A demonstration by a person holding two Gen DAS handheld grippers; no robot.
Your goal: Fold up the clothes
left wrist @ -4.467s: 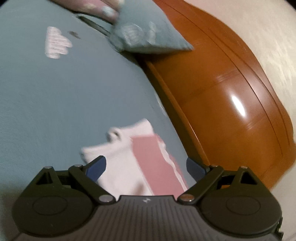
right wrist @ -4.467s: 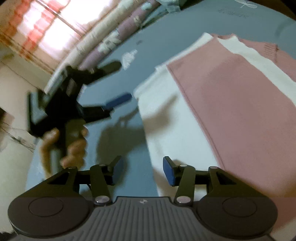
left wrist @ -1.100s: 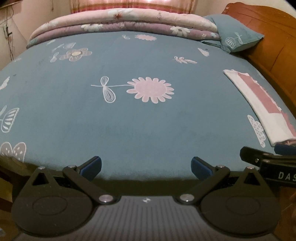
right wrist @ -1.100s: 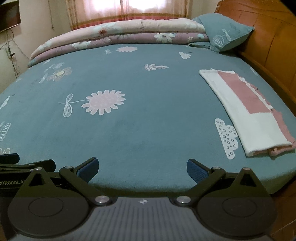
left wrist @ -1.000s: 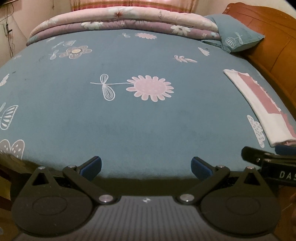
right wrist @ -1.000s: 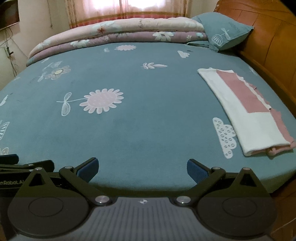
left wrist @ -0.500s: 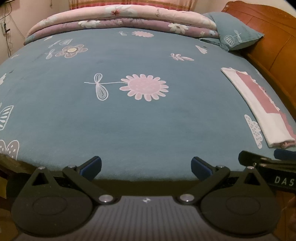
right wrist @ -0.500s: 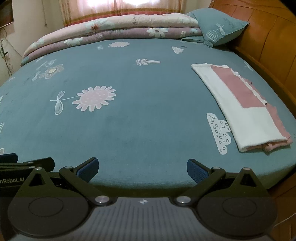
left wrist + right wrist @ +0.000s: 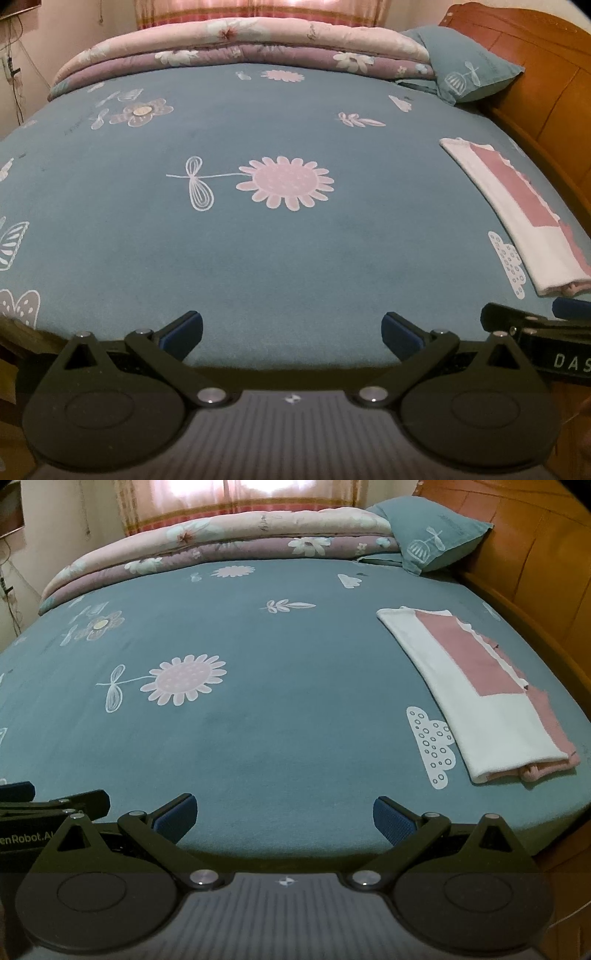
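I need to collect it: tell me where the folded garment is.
The folded garment lies flat on the bed's right side in both views, beside the wooden bed frame, a cloud print at its left.

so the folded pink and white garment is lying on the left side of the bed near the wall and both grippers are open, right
Not quite. The folded pink and white garment lies on the right side of the bed, next to the wooden bed frame, not on the left near the wall; the right wrist view shows this clearly. The rest holds: the left gripper and right gripper are both open.
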